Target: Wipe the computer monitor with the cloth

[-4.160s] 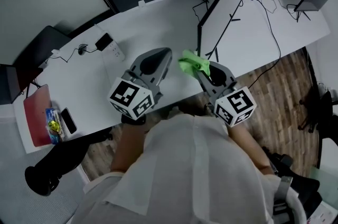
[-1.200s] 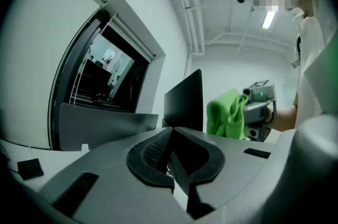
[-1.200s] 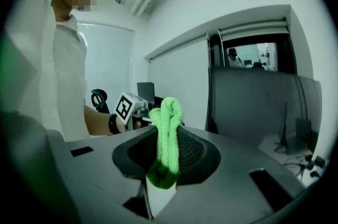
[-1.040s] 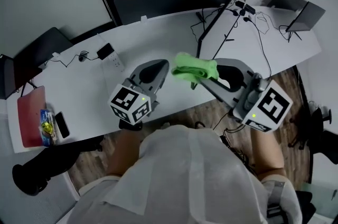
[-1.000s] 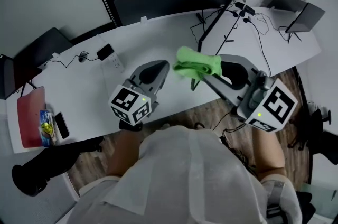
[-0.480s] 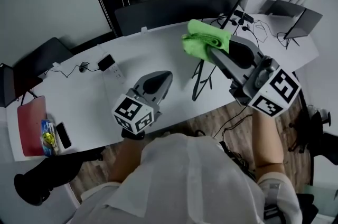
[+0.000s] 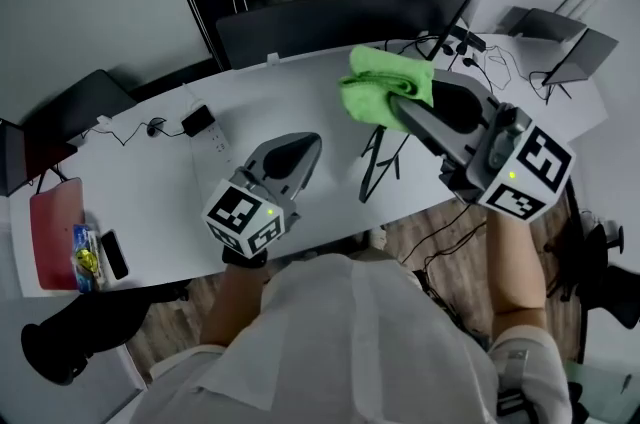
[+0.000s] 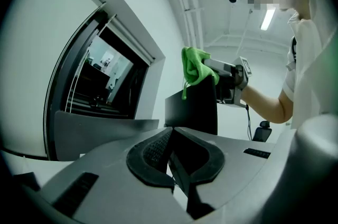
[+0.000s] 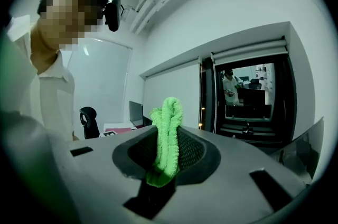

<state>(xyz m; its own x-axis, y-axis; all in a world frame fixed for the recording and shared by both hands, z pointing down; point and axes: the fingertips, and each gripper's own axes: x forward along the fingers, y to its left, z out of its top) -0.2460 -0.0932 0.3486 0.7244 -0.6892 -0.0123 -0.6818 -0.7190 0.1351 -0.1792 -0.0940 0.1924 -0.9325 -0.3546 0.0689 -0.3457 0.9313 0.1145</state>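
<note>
My right gripper (image 7: 398,102) is shut on a folded green cloth (image 7: 386,83) and holds it up beside the monitor (image 7: 468,3). The monitor shows edge-on from above, its stand (image 7: 375,164) on the white desk (image 7: 160,182); the cloth and gripper hide its middle. In the right gripper view the cloth (image 9: 166,136) stands pinched between the jaws. My left gripper (image 7: 303,145) rests low over the desk, shut and holding nothing. The left gripper view looks along its closed jaws to the dark monitor (image 8: 193,109), with the cloth (image 8: 194,66) at its top edge.
A power strip (image 7: 220,142) and black adapter (image 7: 197,120) lie at the desk's left. A red folder (image 7: 45,227) and phone (image 7: 112,255) sit at the near-left corner. Cables (image 7: 485,52) and a second screen (image 7: 580,47) are far right. A dark chair (image 7: 320,12) stands behind the desk.
My right gripper has lifted the green cloth from near the desk's front edge up and back to the monitor's top. The left gripper has hardly moved.
</note>
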